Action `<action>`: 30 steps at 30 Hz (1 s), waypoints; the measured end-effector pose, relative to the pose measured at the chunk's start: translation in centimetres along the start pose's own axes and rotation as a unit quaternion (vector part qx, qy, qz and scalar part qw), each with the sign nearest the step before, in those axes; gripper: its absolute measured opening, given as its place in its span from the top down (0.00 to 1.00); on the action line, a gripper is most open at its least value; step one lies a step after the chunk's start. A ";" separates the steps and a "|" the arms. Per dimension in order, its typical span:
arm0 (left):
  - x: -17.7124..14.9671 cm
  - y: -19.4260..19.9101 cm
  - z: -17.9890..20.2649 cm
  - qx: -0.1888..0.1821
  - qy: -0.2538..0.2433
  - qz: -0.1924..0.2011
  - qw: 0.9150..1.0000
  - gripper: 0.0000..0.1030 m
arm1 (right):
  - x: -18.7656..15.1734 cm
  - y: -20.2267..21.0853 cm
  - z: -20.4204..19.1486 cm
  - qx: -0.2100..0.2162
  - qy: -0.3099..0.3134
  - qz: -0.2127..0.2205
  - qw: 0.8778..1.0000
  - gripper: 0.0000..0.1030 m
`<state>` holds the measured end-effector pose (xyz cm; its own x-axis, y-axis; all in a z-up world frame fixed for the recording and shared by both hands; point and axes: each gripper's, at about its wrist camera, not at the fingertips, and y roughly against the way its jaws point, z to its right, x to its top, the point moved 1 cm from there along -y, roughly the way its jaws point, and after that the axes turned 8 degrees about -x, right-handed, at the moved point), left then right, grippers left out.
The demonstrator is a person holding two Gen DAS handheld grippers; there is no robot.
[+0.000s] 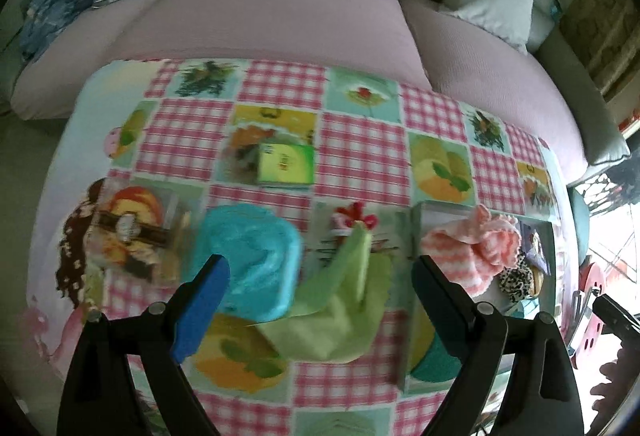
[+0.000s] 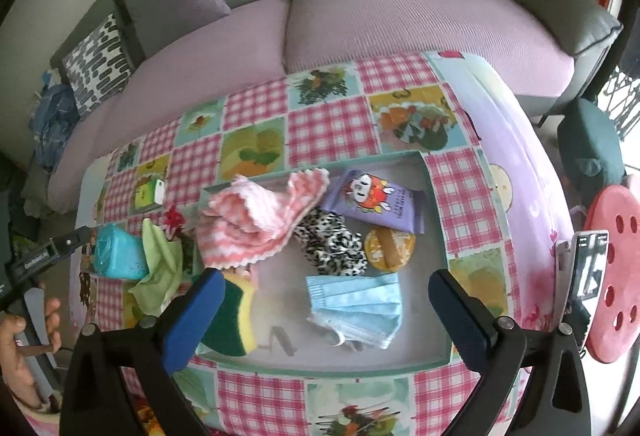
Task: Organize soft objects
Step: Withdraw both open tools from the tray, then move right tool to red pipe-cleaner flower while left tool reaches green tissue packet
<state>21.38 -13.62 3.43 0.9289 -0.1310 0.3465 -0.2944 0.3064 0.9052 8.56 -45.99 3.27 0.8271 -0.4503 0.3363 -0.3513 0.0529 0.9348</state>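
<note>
Cloth [image 1: 340,300], green, loose on surface [image 1: 360,143] just ahead of left gripper [image 1: 320,288], between its wide-open jaws, long axis running ahead. Right gripper [image 2: 324,308] released, empty, over tray [image 2: 436,236]; tray right of cloth.

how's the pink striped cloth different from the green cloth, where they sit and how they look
The pink striped cloth is pink with white wavy stripes; the green cloth is plain light green. The pink striped cloth lies bunched in the tray, draped over its left wall; the green cloth lies crumpled outside it on the tablecloth, next to a blue pack. Both are soft, rumpled, and held by neither gripper.
</note>
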 end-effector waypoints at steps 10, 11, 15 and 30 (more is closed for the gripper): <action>-1.1 4.3 -6.2 0.004 0.027 0.040 0.999 0.10 | -1.0 1.1 -4.6 0.010 0.008 0.026 1.000 0.00; -1.4 4.4 -6.6 0.004 0.024 0.042 0.999 0.10 | -1.2 1.2 -5.2 0.010 0.014 0.029 0.999 0.00; -2.5 5.2 -8.4 0.006 0.024 0.047 0.999 0.10 | -2.0 1.4 -7.5 0.015 0.039 0.032 0.999 0.00; -0.6 8.9 -16.6 0.005 0.076 0.069 0.995 0.10 | 0.0 0.6 -16.4 0.054 0.109 0.014 0.992 0.00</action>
<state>21.90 4.86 7.19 0.9022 0.0567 0.4275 -0.4236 0.3018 0.8541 15.51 -31.36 5.74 0.8879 -0.2453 0.3892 -0.4099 -0.0377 0.9113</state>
